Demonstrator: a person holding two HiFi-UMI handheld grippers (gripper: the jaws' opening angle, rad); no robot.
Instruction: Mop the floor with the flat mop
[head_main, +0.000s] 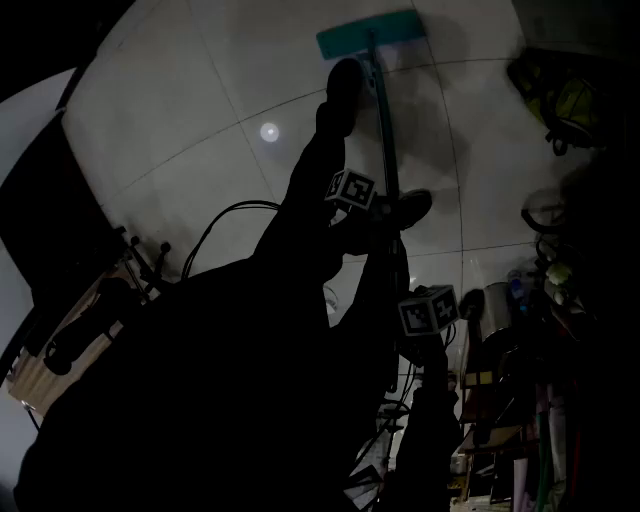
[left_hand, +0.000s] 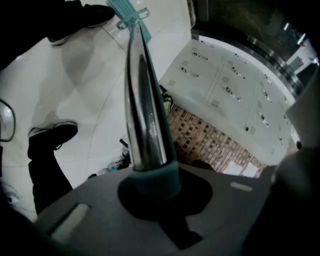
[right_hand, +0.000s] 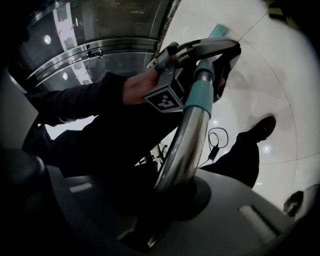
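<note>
From my head, the white tiled floor (head_main: 200, 130) lies open ahead and to the left, glossy, with one light reflected in it. The flat mop (head_main: 370, 35) has its teal head flat on the tiles at the far top of the view, with bare floor on both sides of it. The right edge is crowded by dark clutter (head_main: 545, 300) and a yellow-green object (head_main: 560, 95), both too dim to name. A black cable (head_main: 225, 215) loops on the tiles to the left.

My left gripper (left_hand: 150, 182) has its jaws closed round the mop's steel pole (left_hand: 145, 100), right at a teal collar. My right gripper (right_hand: 177, 192) grips bare steel higher up the same pole, nearer my body (the left one shows beyond it, further down the shaft).

Behind the left gripper stands a white cabinet (left_hand: 235, 85) of small doors, all shut, so its contents are hidden.

My own body is a black silhouette that covers most of the lower head view. One dark shoe (head_main: 340, 90) sits just beside the pole, and another (head_main: 410, 207) is nearer me.
</note>
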